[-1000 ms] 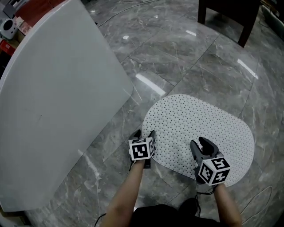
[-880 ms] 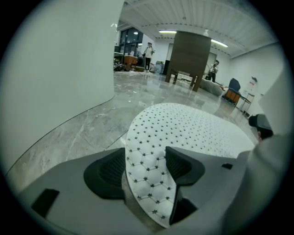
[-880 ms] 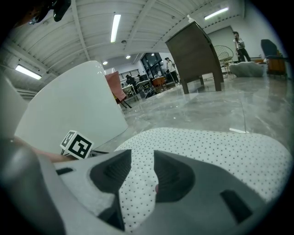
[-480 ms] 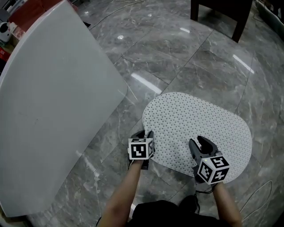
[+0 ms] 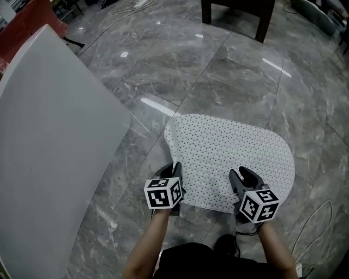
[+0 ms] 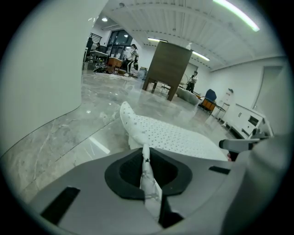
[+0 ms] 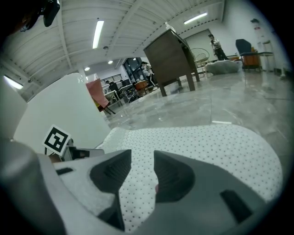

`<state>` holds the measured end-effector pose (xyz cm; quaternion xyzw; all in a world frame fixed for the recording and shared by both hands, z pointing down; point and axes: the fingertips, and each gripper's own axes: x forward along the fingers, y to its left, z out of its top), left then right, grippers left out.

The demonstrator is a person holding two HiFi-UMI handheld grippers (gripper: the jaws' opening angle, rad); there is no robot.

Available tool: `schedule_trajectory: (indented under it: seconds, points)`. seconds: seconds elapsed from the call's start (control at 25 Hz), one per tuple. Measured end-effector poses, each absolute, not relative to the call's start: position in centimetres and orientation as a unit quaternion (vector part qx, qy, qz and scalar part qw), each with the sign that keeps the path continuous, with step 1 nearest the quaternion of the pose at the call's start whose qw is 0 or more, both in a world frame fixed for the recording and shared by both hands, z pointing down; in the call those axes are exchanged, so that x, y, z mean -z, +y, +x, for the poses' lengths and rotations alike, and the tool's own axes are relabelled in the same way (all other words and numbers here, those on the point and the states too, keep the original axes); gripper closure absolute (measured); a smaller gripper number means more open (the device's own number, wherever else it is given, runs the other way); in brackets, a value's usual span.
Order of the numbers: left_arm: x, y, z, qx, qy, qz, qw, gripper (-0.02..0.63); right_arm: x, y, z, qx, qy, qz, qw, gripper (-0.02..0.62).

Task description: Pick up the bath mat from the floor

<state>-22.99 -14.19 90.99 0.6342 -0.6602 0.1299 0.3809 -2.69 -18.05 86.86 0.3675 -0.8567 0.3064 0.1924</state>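
Note:
The white dotted bath mat (image 5: 229, 152) lies on the grey marble floor in the head view. My left gripper (image 5: 175, 166) is at the mat's near left edge, its jaws closing with a fold of the mat pinched between them. In the left gripper view that fold (image 6: 146, 176) stands upright in the left gripper (image 6: 145, 152), and the mat (image 6: 174, 135) rises just beyond it. My right gripper (image 5: 243, 174) sits over the near right edge with its jaws apart. In the right gripper view the mat (image 7: 206, 142) runs through the right gripper (image 7: 141, 161), whose pads do not press on it.
A large white curved tub wall (image 5: 49, 141) fills the left side, close to my left arm. Dark wooden table legs (image 5: 234, 13) stand at the far side. A thin cable (image 5: 315, 220) loops on the floor at the right.
The left gripper's jaws have closed on the mat's near left edge, and that edge has lifted and bunched. The right gripper has stayed in place, jaws apart.

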Motion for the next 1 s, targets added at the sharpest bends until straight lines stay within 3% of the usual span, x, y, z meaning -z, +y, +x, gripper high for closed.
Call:
schedule_trajectory:
  seconds: [0.6,1.0]
  points:
    - [-88.7,-18.5,-12.2,-0.120,-0.584,0.701,0.391,0.577,-87.4,-18.8,18.4,-0.339,-0.742,0.557,0.155,0.442]
    - [-89.5,-20.9,-4.6,-0.123,-0.536,0.730,0.406,0.577,-88.4,-17.6,26.6,-0.326,-0.688,0.623,0.179,0.442]
